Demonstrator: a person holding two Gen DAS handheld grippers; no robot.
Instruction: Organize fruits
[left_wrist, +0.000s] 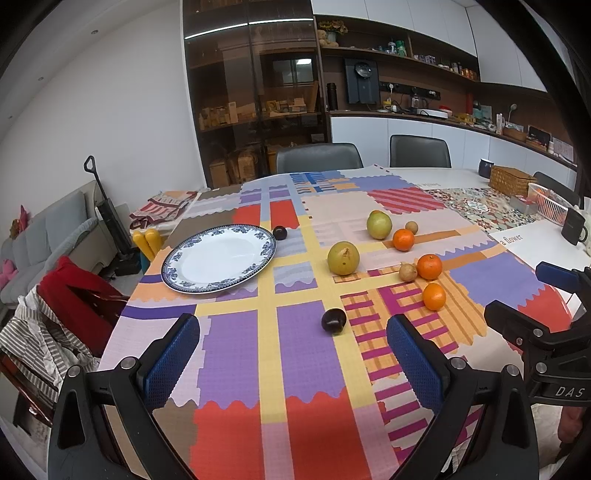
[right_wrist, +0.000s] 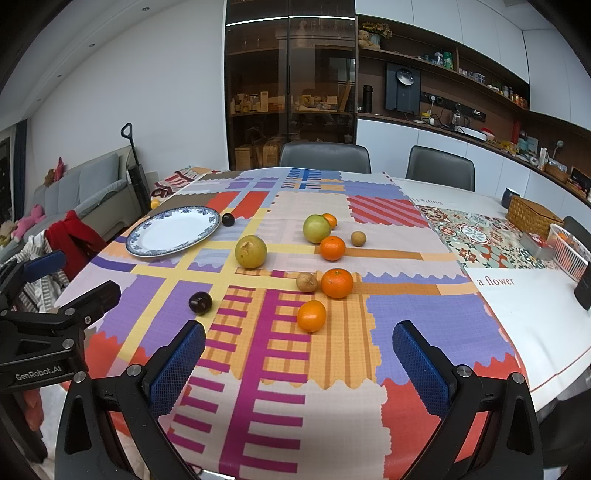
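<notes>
We hold the left gripper (left_wrist: 293, 354) above the near part of the patchwork tablecloth (left_wrist: 236, 354); its two blue pads are far apart and nothing is between them. Just ahead of it, a little toward its right finger, lies a dark plum (left_wrist: 333, 321). Further ahead and to its left we see the blue-rimmed plate (left_wrist: 177, 275), bare inside, with a second dark plum (left_wrist: 280, 233) just beside its far edge.

Our right gripper (right_wrist: 299, 354) is also spread wide and holds nothing. Directly in front of it, near the fingertips, lies an orange (right_wrist: 311, 315). Behind this one is a bigger orange (right_wrist: 337, 283), with a small brown fruit (right_wrist: 306, 282) close at its left side. Further ahead are a third orange (right_wrist: 332, 248) and another small brown fruit (right_wrist: 358, 238). A yellow-green pear (right_wrist: 250, 251) stands ahead and to the left of this claw, and a green apple (right_wrist: 316, 228) is behind it, with a fourth orange (right_wrist: 330, 220) half hidden at its back.

All fruits rest on the cloth, none on the plate.
</notes>
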